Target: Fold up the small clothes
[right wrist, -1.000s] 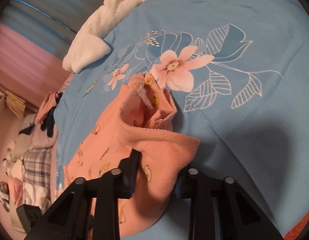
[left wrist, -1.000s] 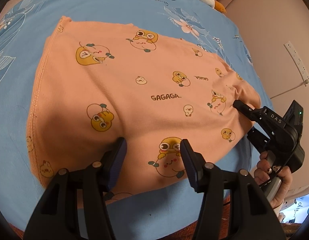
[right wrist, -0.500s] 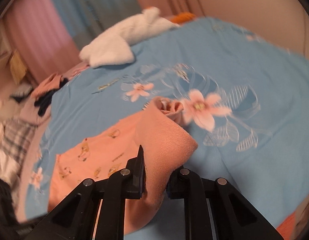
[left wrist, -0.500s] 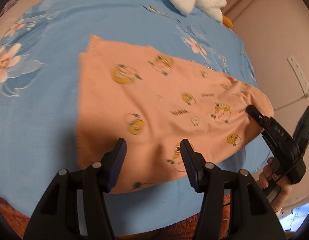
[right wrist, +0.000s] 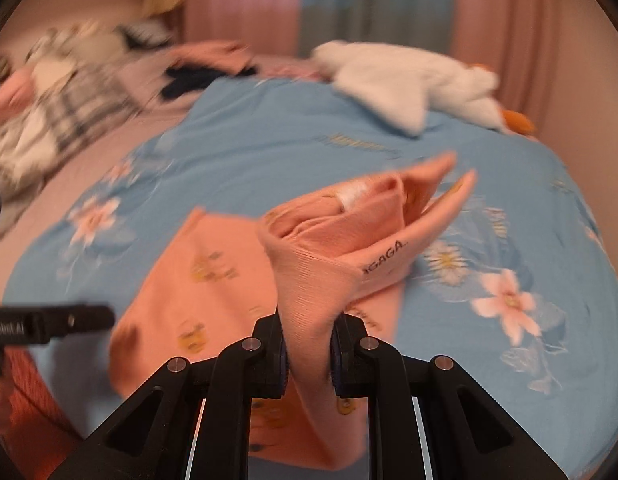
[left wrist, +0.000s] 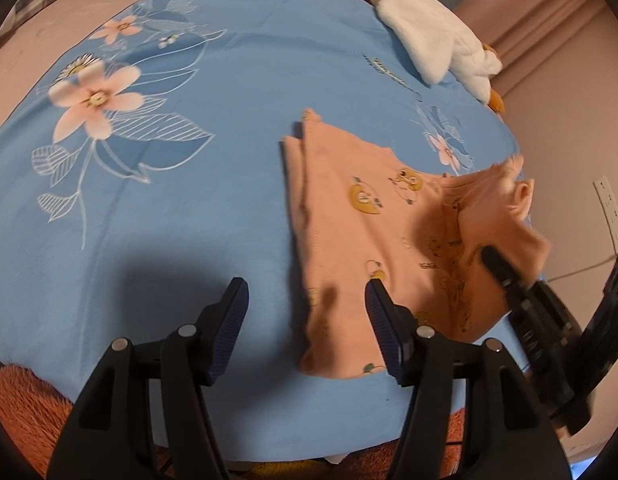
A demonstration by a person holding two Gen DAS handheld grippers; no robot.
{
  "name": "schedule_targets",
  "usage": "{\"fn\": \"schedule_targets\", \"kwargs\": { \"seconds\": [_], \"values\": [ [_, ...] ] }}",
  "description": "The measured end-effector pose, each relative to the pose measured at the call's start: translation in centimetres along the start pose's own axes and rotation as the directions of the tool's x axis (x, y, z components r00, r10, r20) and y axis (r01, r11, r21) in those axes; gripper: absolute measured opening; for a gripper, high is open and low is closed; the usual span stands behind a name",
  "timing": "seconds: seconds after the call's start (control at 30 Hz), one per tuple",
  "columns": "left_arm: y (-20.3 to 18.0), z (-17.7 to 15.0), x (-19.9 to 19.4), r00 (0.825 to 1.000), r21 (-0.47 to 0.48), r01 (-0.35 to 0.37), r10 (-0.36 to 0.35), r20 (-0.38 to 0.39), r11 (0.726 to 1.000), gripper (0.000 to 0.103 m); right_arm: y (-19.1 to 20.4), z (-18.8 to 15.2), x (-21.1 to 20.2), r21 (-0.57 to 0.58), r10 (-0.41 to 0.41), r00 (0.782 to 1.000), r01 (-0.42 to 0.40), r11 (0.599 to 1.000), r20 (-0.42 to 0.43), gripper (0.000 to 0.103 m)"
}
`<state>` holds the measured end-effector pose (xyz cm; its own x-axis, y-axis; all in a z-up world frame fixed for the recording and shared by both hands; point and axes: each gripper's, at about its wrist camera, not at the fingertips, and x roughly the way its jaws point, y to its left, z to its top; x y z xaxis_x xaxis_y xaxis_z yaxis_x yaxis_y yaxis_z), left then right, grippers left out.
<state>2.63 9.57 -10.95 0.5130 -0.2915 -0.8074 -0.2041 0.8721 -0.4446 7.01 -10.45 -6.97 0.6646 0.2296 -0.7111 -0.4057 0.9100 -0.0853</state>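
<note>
Peach cotton printed with little yellow cartoon figures: that is the small garment [left wrist: 349,236] we are folding, and it lies on the blue flowered bedspread [left wrist: 213,128] toward the near edge of the bed. Our right gripper [right wrist: 307,354] has its fingers closed tight on a bunched ribbed edge of the cloth, and that part stands lifted off the spread, curled so that the lettering "GAGA" shows on its outer face. The rest of the garment trails flat beneath it toward the left. In the left wrist view the same raised flap hangs from the right gripper over the garment's right side.

Our left gripper [left wrist: 305,320] hangs above the spread with its fingers standing apart and nothing between them; they have just been widening. Its right fingertip is over the garment's near left portion, its left over bare blue fabric.

Farther back lies a white plush toy [left wrist: 433,36] with an orange beak.
</note>
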Motion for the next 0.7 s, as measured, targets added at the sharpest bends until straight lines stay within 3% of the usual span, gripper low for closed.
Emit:
{"fn": "schedule_targets", "kwargs": {
  "seconds": [0.2, 0.3, 0.43, 0.57, 0.7],
  "values": [
    [1.0, -0.5, 0.6, 0.999, -0.028, 0.011, -0.012, -0.037, 1.000, 0.062, 3.5, -1.9, 3.5, -0.078, 0.064, 0.987, -0.076, 0.994, -0.147, 0.018],
    [1.1, -0.5, 0.8, 0.999, -0.030, 0.017, -0.019, -0.047, 0.999, 0.062, 3.7, -2.1, 3.3, -0.090, 0.058, 0.988, -0.072, 0.993, -0.145, 0.018],
    [0.4, 0.0, 0.5, 0.998, -0.022, 0.038, -0.039, -0.041, 0.999, 0.062, 2.3, -1.5, 2.3, -0.004, 0.168, 0.973, -0.171, 0.985, -0.158, 0.029],
    [-0.6, 0.8, 0.1, 0.997, 0.002, 0.068, -0.068, -0.025, 0.998, 0.066, 0.9, -1.7, 0.6, 0.080, 0.271, 0.950, -0.262, 0.962, -0.151, 0.055],
    [-1.8, 1.9, 0.4, 0.991, 0.024, 0.131, -0.130, -0.042, 0.991, 0.074, -0.2, -2.5, -2.1, 0.128, 0.361, 0.926, -0.347, 0.929, -0.114, 0.062]
  ]
}}
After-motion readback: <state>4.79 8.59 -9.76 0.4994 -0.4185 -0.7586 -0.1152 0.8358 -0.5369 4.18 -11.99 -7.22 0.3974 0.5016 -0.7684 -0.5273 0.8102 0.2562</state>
